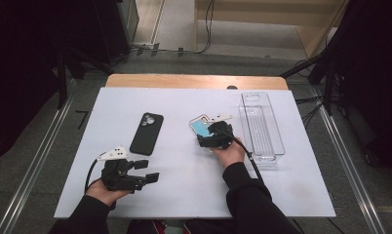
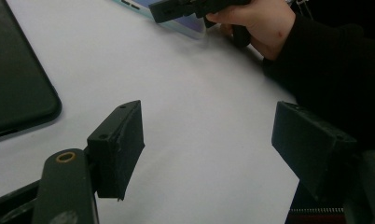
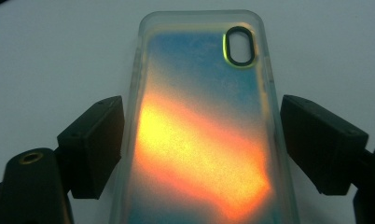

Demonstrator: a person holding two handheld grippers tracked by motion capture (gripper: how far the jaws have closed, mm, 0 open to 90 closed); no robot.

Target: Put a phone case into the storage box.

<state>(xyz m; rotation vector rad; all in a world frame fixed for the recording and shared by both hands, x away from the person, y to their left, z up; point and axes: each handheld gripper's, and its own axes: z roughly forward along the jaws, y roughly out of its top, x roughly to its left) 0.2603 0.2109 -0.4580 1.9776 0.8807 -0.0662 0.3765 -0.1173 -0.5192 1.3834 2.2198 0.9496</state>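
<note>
Plainly the work in hand is gathering the phone cases, and it is only at its start; the right tool (image 1: 209,127) sits over the translucent phone case (image 3: 204,130), which lies flat on the white bench (image 1: 184,195), right of centre and just left of the clear plastic tray (image 1: 261,127); in the right gripper view its two jaws flank the case's long sides, the left pad at or almost at the edge, the right pad with a thin strip of bench between it and the case; so the jaws stand nearly as wide as the case and have no firm hold on it yet, as far as I can judge. The case shows a blue and orange sheen and an oval camera cut-out at its far end; it has not left the bench. The left tool (image 1: 152,170) rests near the front left of the bench, jaws well apart with nothing between them, only bare bench; the black phone case (image 1: 147,133) lies beyond it, untouched. The tray looks empty; what is likely left is to close on the translucent case, lift it and set it down, perhaps in the tray, then deal with the black one.
</note>
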